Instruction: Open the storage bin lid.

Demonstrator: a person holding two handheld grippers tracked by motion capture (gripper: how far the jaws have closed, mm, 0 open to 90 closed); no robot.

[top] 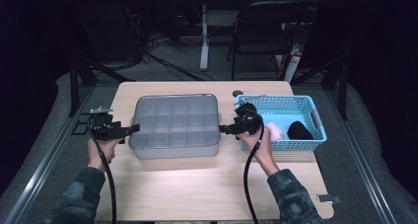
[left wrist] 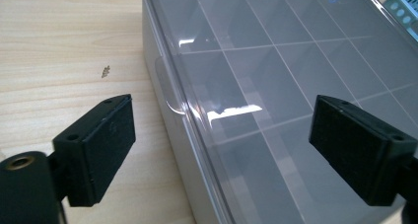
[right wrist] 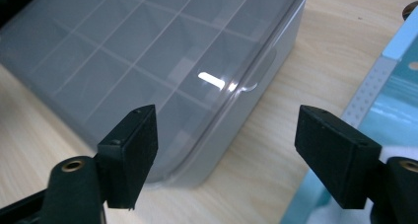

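The pale wooden bench (top: 207, 184) stands on grey floor (top: 162, 61) in a dark room (light falls mostly on its top). Beyond the bench's far edge stand a black chair (top: 261, 26) and a white table leg (top: 204, 36), with cables (top: 162, 61) trailing left of that leg

No words, numbers, brands or labels can be read anywhere. The clear lid of the grey compartment box (top: 175, 125) carries a small blue ring mark near its far edge in the left gripper view, too small to make out as any letter or sign.
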